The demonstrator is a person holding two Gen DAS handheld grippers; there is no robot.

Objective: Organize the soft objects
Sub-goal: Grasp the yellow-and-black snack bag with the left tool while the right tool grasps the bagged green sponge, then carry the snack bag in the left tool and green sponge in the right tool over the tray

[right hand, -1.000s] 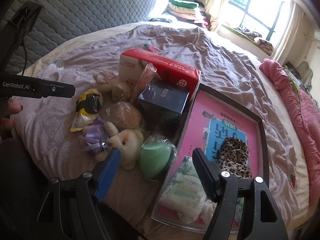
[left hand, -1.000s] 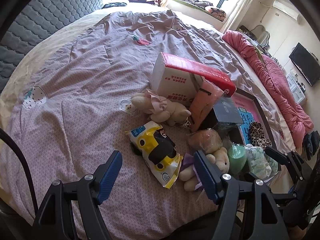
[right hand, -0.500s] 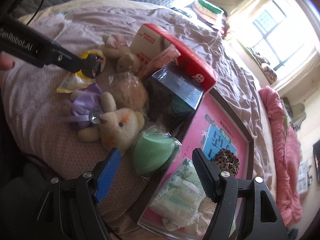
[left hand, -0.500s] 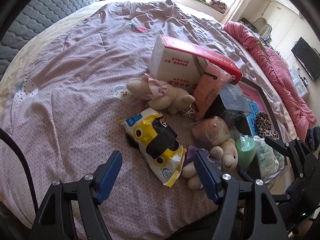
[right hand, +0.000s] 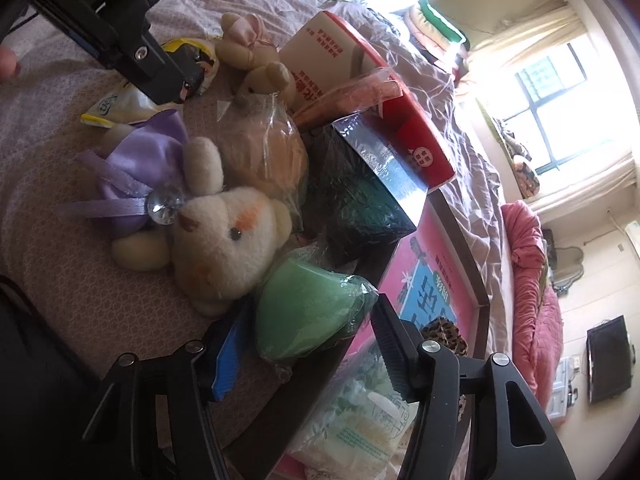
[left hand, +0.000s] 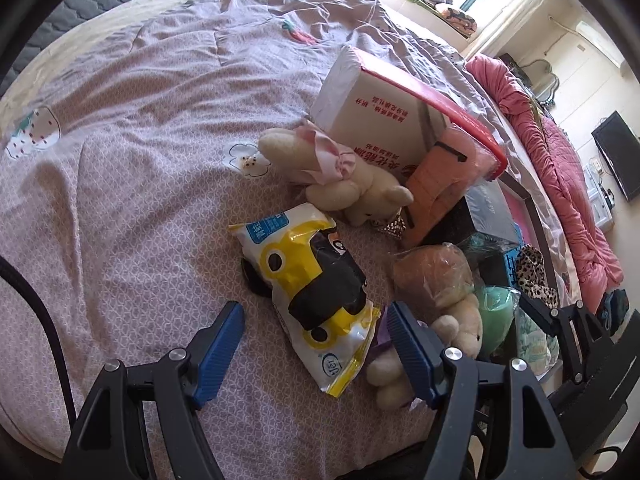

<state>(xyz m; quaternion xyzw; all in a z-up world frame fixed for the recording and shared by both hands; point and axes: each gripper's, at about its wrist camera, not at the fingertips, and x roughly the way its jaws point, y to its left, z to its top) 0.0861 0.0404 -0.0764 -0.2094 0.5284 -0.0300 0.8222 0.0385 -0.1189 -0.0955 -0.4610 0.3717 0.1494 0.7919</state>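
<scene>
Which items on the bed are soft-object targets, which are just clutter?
Job items:
- green sponge, wrapped, between the closing right claw pads
- cream bunny with purple bow
- cream bunny with pink bow
- wrapped bun-like soft item
- leopard scrunchie

Lying about:
- red-and-white box
- dark box
- pink tray
- yellow snack bag

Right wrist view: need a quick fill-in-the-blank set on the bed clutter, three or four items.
1. The right gripper is closing around a wrapped ____ sponge.
2. The plush rabbit beside the sponge wears a bow of ____ satin.
3. The leopard-print scrunchie lies in the ____ tray.
4. Between the left gripper's open jaws lies a yellow and black ____.

Missing: green; purple; pink; snack bag
</scene>
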